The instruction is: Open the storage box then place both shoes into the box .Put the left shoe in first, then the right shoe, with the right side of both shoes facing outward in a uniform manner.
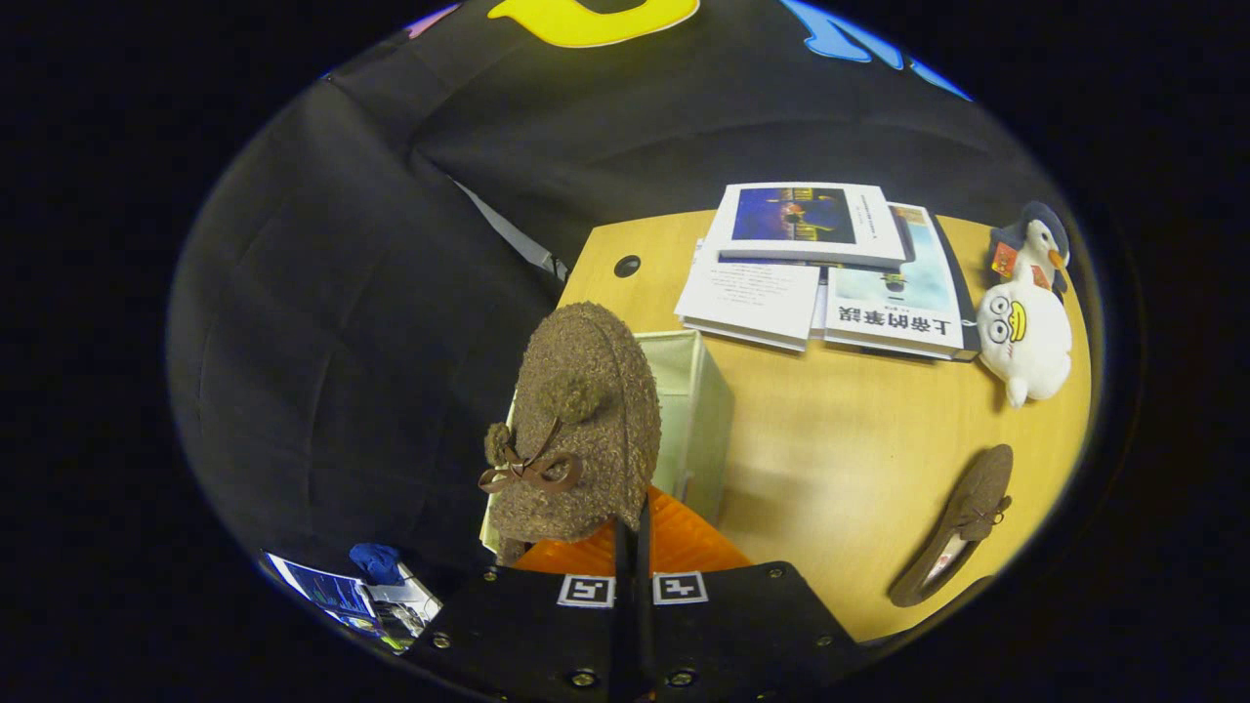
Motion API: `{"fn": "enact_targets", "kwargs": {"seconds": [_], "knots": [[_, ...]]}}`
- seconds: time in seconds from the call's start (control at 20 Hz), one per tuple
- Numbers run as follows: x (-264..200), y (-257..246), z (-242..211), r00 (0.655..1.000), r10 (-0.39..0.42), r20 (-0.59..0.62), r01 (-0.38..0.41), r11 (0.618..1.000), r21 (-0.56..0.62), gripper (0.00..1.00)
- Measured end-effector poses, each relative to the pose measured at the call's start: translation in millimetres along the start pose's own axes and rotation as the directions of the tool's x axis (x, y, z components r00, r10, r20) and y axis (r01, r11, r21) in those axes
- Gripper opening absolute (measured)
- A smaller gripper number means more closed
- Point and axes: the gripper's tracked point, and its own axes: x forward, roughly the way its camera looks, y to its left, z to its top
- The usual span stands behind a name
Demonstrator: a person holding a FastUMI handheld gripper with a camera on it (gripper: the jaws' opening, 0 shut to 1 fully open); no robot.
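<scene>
Gripper view, gripper point(633, 547) clamping shoe point(576, 430) above storage box point(698, 410)

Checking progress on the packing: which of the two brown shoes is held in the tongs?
The pom-pom shoe over the storage box, clamped between the tongs; the other shoe lies on the table.

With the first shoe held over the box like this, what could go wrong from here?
1. The gripper pinches only an edge of the brown fuzzy shoe; it may slip or swing before entering the storage box.
2. The held shoe hides most of the opening, so it may catch the rim.
3. The second shoe lies near the table edge.
</scene>
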Motion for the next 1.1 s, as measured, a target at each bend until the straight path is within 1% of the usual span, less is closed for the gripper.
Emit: {"fn": "enact_targets", "kwargs": {"seconds": [0.3,0.5,0.7,0.75,0.8,0.85,0.95,1.0,1.1], "knots": [[54,26,-1,0.998,-0.019,-0.056,0.018,1.000,-0.025,0.00],[86,30,-9,0.994,-0.062,-0.095,0.058,0.997,-0.040,0.00],[107,32,-16,0.989,-0.084,-0.122,0.077,0.995,-0.061,0.00],[110,35,-18,0.989,-0.077,-0.124,0.069,0.995,-0.066,0.01],[107,38,-18,0.990,-0.066,-0.127,0.058,0.996,-0.066,0.06],[105,41,-19,0.989,-0.059,-0.133,0.049,0.996,-0.079,0.29],[115,34,-21,0.992,-0.068,-0.107,0.057,0.993,-0.108,0.76],[98,35,-12,0.993,-0.068,-0.093,0.057,0.992,-0.115,1.00],[90,35,-8,0.996,-0.056,-0.076,0.047,0.992,-0.121,0.98]]}}
